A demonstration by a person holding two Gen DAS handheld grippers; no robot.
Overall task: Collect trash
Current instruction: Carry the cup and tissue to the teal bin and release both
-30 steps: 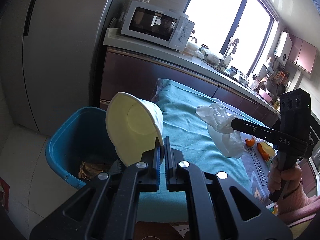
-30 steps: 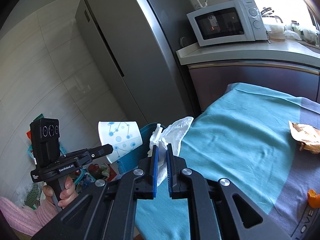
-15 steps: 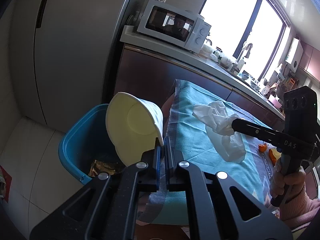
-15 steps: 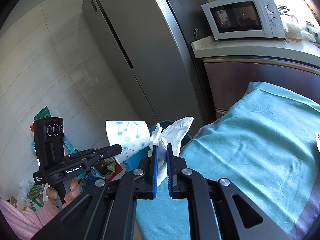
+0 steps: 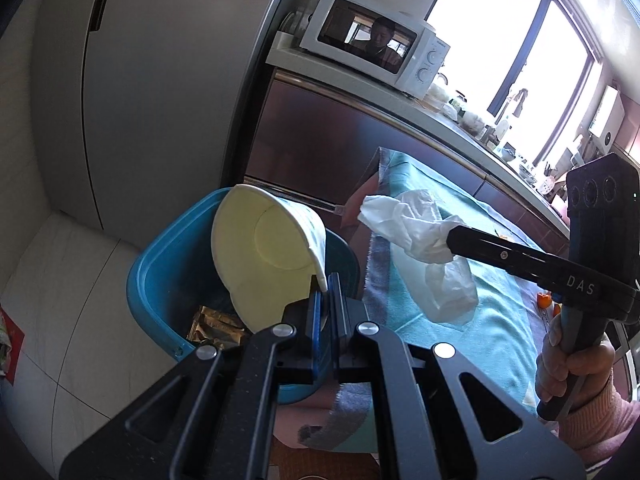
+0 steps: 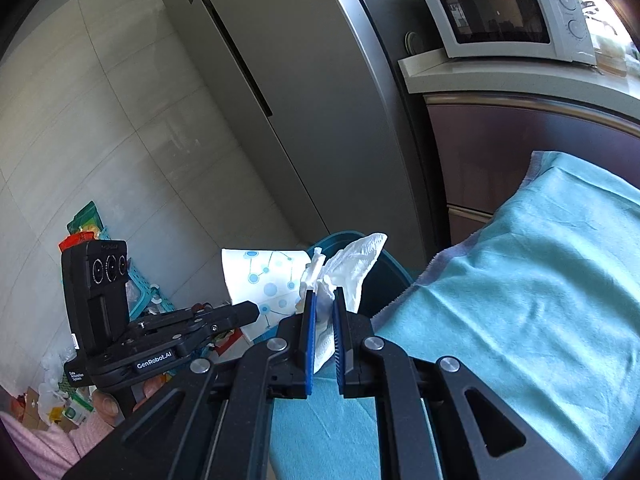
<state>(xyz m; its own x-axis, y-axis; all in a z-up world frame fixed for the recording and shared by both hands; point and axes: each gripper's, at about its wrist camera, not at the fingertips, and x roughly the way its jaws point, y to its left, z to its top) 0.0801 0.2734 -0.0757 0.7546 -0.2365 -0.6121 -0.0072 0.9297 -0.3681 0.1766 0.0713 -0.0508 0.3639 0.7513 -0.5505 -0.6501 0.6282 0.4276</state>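
While both hands have carried their loads off the table toward the blue bin, the left gripper jaws pinch the paper cup over it, and the right gripper jaws clamp the tissue at its rim, ready to drop.

Both wrist views look down, close, sharing the blue bin

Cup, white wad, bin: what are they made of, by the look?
Cup: probably paper, matte cream inside, blue print outside, thin rolled rim, pinched in the left gripper.
White wad: likely tissue, soft, crumpled, embossed; a thinner translucent piece hangs below, in the right gripper.
Bin: seemingly moulded plastic, smooth teal with slight sheen.
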